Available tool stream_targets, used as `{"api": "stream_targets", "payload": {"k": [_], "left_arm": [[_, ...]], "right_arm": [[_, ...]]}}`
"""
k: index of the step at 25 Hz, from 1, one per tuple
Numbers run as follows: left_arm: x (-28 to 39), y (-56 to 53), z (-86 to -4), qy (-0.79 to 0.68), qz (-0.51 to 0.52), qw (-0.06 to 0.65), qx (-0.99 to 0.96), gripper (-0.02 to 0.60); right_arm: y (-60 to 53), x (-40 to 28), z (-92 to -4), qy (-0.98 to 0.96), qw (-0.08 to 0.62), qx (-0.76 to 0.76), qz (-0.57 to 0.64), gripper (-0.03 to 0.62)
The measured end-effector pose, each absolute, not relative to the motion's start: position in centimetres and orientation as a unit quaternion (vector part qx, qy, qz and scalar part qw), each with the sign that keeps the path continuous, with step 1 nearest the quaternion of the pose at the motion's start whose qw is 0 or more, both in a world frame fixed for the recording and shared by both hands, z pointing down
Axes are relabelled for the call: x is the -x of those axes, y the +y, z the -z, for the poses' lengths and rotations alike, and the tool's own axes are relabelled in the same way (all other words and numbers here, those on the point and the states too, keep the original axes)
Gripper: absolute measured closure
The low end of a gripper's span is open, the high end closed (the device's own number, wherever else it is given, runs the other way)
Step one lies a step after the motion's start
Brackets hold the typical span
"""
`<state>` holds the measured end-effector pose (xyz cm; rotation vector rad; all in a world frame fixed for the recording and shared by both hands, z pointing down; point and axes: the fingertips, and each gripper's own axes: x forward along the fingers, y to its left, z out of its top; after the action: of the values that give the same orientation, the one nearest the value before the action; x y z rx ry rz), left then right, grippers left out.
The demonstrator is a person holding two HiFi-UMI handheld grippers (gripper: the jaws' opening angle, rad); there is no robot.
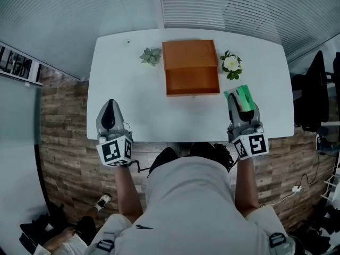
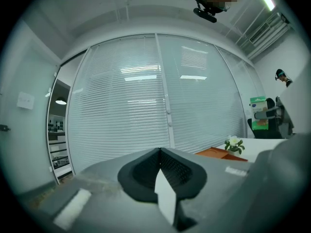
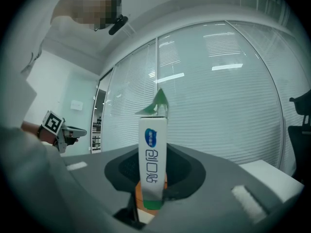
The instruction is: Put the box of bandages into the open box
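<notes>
An open orange box [image 1: 190,68] lies at the middle back of the white table [image 1: 133,84]; its edge [image 2: 221,153] shows low in the left gripper view. My right gripper [image 1: 240,104] is over the table's front right, shut on the green and white box of bandages [image 1: 244,96], which stands upright between the jaws [image 3: 152,154]. That box is to the right of the orange box and a little nearer to me. My left gripper [image 1: 110,106] hovers over the front left edge, jaws shut with nothing in them [image 2: 159,152].
A small succulent [image 1: 150,56] sits left of the orange box and a white-flowered plant [image 1: 231,64] to its right. A black chair [image 1: 317,89] stands beyond the table's right end. Window blinds run behind the table.
</notes>
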<state>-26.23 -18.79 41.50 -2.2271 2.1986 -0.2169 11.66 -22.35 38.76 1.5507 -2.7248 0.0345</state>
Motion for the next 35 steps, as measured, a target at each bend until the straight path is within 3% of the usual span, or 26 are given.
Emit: {"api": "stream_targets", "payload": {"k": [5,10,13,18,21,29,33,35], "left_arm": [[26.8,-18.9,-41.6,0.705,0.076,0.004,0.705,0.577],[27.0,-19.2,-41.9,0.705,0.081,0.006,0.704,0.577],[26.9,-19.3,-41.8,0.704,0.082,0.006,0.706,0.577],[26.8,-19.3,-42.1,0.701,0.084,0.007,0.709,0.577],[26.9,-19.0,-42.3,0.701,0.085,0.005,0.708,0.577],[27.7,-18.5,-42.6,0.706,0.081,-0.001,0.703,0.577],[27.8,-18.4,-42.6,0.706,0.082,0.000,0.703,0.576],[27.8,-18.2,-42.6,0.706,0.082,0.001,0.703,0.577]], "right_arm": [[-24.2,-10.9,-40.1,-0.874,0.022,-0.485,-0.016,0.508],[-28.2,-9.2,-44.2,-0.872,0.104,-0.478,-0.011,0.508],[-30.4,-7.8,-46.7,-0.859,0.193,-0.473,0.033,0.508],[-31.4,-4.4,-52.8,-0.791,0.440,-0.363,0.222,0.508],[-30.8,-3.0,-55.9,-0.768,0.511,-0.287,0.259,0.508],[-31.2,-3.1,-57.0,-0.763,0.538,-0.264,0.243,0.499],[-31.3,-3.3,-56.6,-0.767,0.533,-0.268,0.235,0.408],[-31.3,-3.3,-56.3,-0.769,0.529,-0.271,0.235,0.401]]}}
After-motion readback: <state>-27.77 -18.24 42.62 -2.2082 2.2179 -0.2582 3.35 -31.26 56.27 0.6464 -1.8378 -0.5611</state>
